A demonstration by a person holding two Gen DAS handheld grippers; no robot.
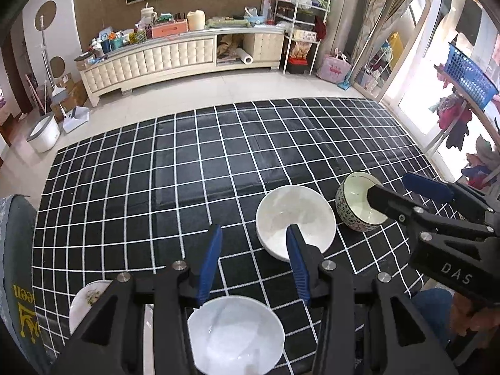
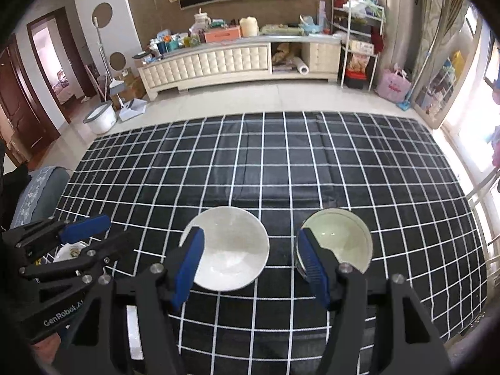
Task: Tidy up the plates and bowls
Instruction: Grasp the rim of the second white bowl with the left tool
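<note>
Patterned bowl [image 1: 359,206]: glazed ceramic, slippery, chippable (pinch rim wall). Right gripper [image 1: 390,192] spread astride rim; left gripper [image 1: 253,250] spread, empty.

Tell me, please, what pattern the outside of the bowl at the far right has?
The patterned bowl has a dense multicoloured floral print outside and a plain pale inside; the left wrist view shows it best.

Three bowls and one plate stand on the cloth-covered bench [image 2: 312,172]. The middle bowl [image 2: 227,248] sits left of the patterned bowl [image 2: 339,240], apart from it. A nearer bowl [image 1: 236,337] lies before the middle bowl; the plate [image 1: 86,303] lies left of it. A cabinet [image 2: 237,59] stands behind the bench, against the wall.
</note>
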